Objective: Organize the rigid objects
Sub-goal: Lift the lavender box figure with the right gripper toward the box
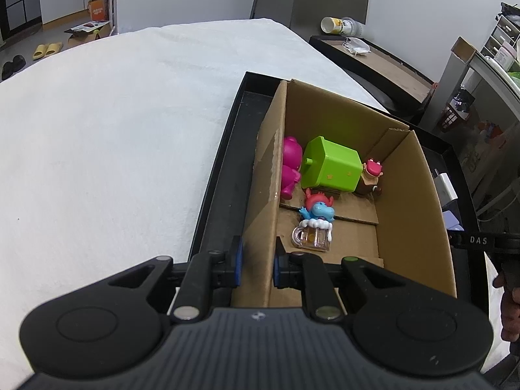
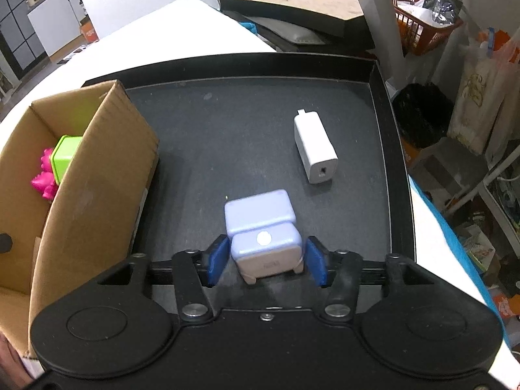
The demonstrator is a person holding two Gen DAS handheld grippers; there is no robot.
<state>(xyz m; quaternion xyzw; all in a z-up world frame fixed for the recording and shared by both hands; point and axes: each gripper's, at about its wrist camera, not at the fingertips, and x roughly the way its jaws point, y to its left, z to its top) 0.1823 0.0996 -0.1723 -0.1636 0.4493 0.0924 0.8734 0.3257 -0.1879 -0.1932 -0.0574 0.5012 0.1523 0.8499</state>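
On the black tray (image 2: 377, 123), the lavender toy (image 2: 263, 227) stands between my right gripper (image 2: 266, 261) pads, long axis pointing away, jaws apart, not touching. White charger (image 2: 314, 148) lies beyond. My left gripper (image 1: 257, 260) clamps the cardboard box (image 1: 260, 195) wall.

Both views are brightly and evenly lit from above, with soft, short shadows. The white cloth-covered table top (image 1: 97, 130) nearly washes out, and the black tray floor (image 2: 247, 123) shows a dull sheen. Fisheye bending curves straight edges toward the dark corners. The pale lilac blocky toy (image 2: 263, 227) is slightly soft at its near end.
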